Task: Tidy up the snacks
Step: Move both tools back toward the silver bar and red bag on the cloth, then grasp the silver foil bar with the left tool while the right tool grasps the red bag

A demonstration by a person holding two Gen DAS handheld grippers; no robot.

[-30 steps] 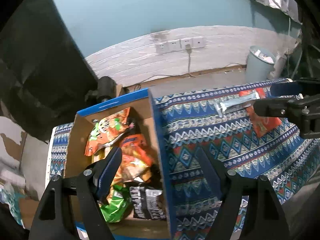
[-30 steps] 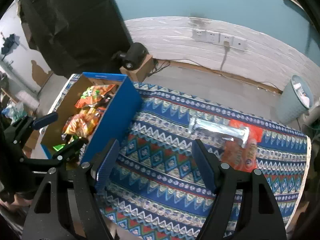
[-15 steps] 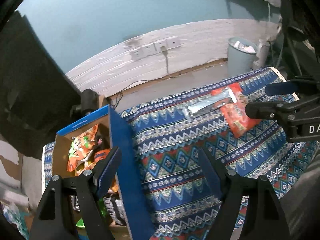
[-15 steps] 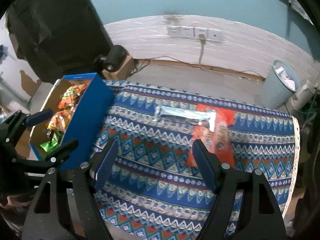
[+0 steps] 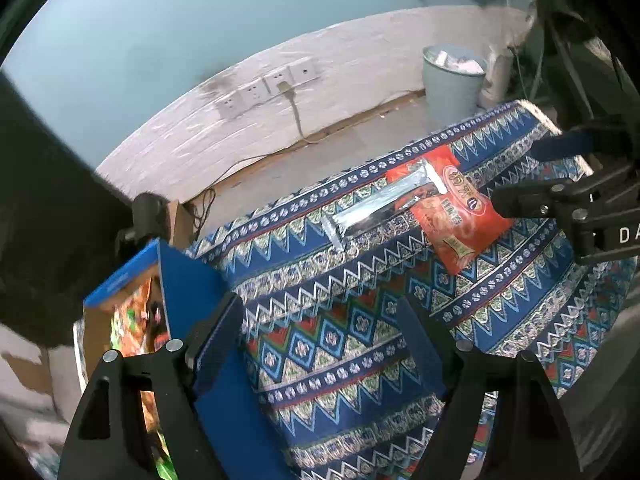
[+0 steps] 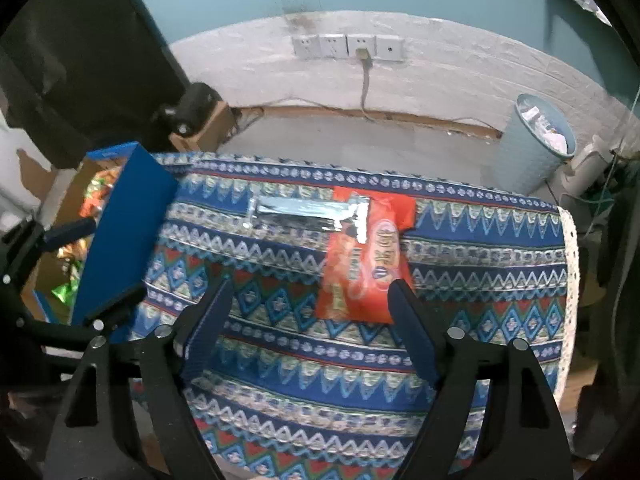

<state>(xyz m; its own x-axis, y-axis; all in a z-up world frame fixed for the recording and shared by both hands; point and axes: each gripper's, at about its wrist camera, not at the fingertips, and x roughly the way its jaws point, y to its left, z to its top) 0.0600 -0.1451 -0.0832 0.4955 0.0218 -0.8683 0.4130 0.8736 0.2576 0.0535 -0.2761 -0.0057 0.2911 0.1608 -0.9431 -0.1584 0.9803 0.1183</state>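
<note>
Right wrist view: right hand-held gripper spread wide, nothing held, poised just short of orange snack packet near far right corner of patterned desk. Silver packet overlapping orange one's top edge; likely dragged off far edge if lifted carelessly. Left hand-held gripper likewise apart, empty, beside blue snack box at left edge. Open cloth between.
</note>
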